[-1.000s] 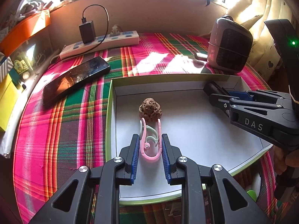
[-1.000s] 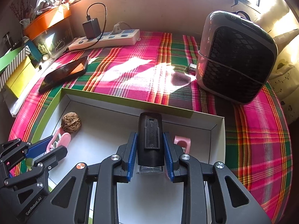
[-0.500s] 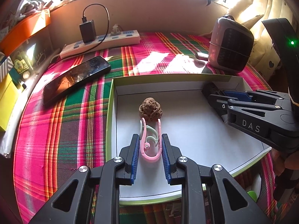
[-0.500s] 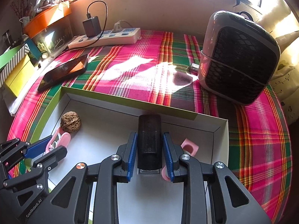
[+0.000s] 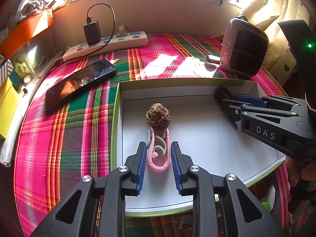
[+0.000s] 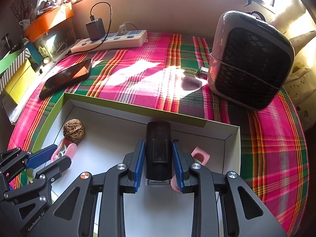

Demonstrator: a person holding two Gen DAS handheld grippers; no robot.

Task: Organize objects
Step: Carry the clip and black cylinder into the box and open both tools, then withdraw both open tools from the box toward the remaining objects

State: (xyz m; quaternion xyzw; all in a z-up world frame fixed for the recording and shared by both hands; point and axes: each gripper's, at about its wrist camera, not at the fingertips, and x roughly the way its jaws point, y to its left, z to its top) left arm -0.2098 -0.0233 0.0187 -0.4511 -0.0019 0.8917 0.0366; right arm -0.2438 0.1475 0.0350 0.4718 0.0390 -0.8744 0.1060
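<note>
A shallow white box with a green rim (image 5: pixel 118 102) (image 6: pixel 126 106) lies on the plaid cloth. In it, a brown walnut (image 5: pixel 158 115) (image 6: pixel 74 130) touches the tip of a pink clip (image 5: pixel 159 152) (image 6: pixel 65 151). My left gripper (image 5: pixel 159 154) (image 6: pixel 47 158) is shut on the pink clip, low in the box. My right gripper (image 6: pixel 158 158) (image 5: pixel 237 100) is shut on a black rectangular device (image 6: pixel 158 148) near the box's far right corner. A small pink piece (image 6: pixel 200 155) lies beside its right finger.
A black phone (image 5: pixel 79 81) (image 6: pixel 67 77) lies left of the box. A white power strip (image 5: pixel 106 43) (image 6: pixel 110 40) with a black charger sits at the back. A grey speaker-like unit (image 5: pixel 244 47) (image 6: pixel 248 59) stands at the right. Coloured boxes (image 6: pixel 15 75) line the left edge.
My right gripper has carried the black device a little farther toward the box's far right corner and lower. My left gripper and the pink clip have stayed put.
</note>
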